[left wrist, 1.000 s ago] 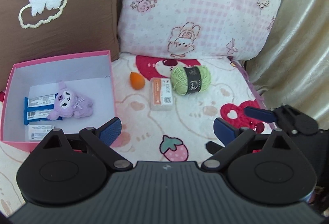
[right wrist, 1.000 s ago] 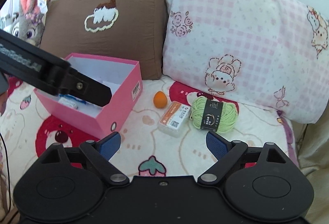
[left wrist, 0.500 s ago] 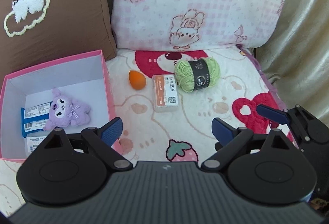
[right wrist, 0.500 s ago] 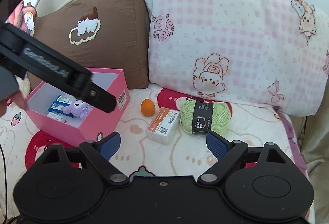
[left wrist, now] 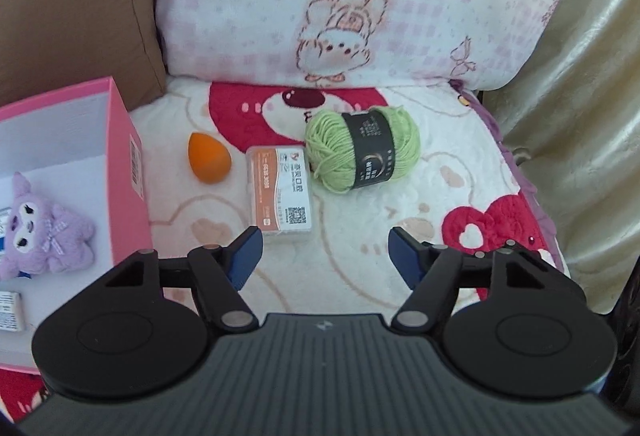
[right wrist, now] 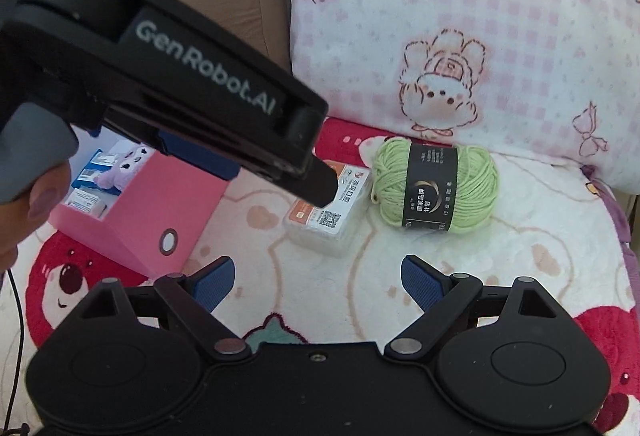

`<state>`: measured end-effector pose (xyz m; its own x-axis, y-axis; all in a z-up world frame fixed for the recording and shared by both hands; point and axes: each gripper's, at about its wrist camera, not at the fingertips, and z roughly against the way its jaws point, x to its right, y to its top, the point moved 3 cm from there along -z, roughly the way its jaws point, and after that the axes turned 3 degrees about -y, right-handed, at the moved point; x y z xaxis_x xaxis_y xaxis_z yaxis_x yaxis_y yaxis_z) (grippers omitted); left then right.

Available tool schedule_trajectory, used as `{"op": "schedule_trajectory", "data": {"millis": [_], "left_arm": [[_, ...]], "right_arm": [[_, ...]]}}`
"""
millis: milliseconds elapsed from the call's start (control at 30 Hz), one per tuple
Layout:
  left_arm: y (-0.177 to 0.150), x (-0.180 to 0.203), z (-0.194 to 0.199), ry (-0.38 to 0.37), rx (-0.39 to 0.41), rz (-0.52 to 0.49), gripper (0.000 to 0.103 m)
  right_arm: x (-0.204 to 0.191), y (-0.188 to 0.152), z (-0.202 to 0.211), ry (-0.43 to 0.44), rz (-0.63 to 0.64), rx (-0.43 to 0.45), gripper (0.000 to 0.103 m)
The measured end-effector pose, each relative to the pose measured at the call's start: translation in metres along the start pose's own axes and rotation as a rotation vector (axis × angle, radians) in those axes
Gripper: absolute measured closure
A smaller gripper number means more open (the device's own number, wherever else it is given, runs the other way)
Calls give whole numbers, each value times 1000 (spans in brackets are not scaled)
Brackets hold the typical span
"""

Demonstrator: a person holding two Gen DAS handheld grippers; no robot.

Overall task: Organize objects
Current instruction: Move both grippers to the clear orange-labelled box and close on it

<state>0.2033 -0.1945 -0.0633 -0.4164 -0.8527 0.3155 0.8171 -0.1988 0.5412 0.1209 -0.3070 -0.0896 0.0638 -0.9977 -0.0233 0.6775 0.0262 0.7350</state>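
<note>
Blanket (left wrist: 360, 268): floss box (left wrist: 280, 195) lengthwise, front-to-back

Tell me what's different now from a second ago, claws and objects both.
Both claws have come down closer to the loose items. The left claw is closing, nothing between its pads; the right claw stays wide open and empty. Nothing was grasped. The orange egg-shaped sponge, clear plastic case, green yarn ball and pink cardboard box lie unmoved.

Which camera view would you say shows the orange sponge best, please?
The left wrist view: the orange sponge lies in full sight on the blanket, between the pink box and the clear case. In the right wrist view the left gripper crosses in front, hiding the sponge completely.
</note>
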Motion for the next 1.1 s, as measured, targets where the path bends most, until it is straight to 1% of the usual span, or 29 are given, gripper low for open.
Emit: {"op": "schedule_trajectory", "data": {"millis": [100, 167, 233, 300, 367, 400, 467, 567, 700, 767, 833, 867, 900, 933, 967, 1033, 1100], "left_arm": [[2, -11, -16, 0, -2, 34, 36], [4, -18, -25, 19, -4, 57, 36], [6, -24, -31, 54, -21, 85, 38], [9, -27, -33, 47, -7, 81, 38], [11, -29, -40, 46, -19, 81, 38], [12, -29, -45, 54, -27, 79, 38], [13, -29, -53, 56, -27, 71, 43], [15, -30, -67, 63, -31, 70, 46], [14, -40, -83, 79, -31, 93, 46], [14, -43, -89, 75, -37, 92, 46], [13, -45, -93, 54, -43, 103, 46], [11, -45, -95, 39, -46, 112, 47], [10, -45, -96, 40, -46, 113, 48], [8, -44, -97, 58, -47, 99, 55], [7, -42, -97, 70, -50, 79, 60], [5, -40, -95, 82, -38, 68, 63], [2, -40, -93, 78, -39, 71, 64]], "right_arm": [[2, 2, -11, 8, 7, 0, 11], [3, 4, -18, 15, 0, 2, 11], [5, 5, -26, 39, -30, 9, 11], [7, 5, -33, 52, -71, 20, 11], [8, 4, -42, 65, -99, 26, 11], [8, 3, -45, 68, -107, 28, 13], [8, 2, -53, 76, -120, 32, 14], [7, 0, -63, 78, -125, 32, 16], [6, -2, -73, 80, -106, 22, 27], [5, -2, -75, 80, -92, 20, 30], [6, -3, -78, 76, -87, 21, 30], [6, -3, -80, 74, -85, 21, 31], [7, -3, -82, 73, -84, 19, 34], [8, -4, -84, 74, -84, 15, 37], [7, -4, -87, 84, -79, 6, 42], [6, -7, -88, 81, -54, 3, 43], [5, -9, -86, 81, -46, 6, 43]]}}
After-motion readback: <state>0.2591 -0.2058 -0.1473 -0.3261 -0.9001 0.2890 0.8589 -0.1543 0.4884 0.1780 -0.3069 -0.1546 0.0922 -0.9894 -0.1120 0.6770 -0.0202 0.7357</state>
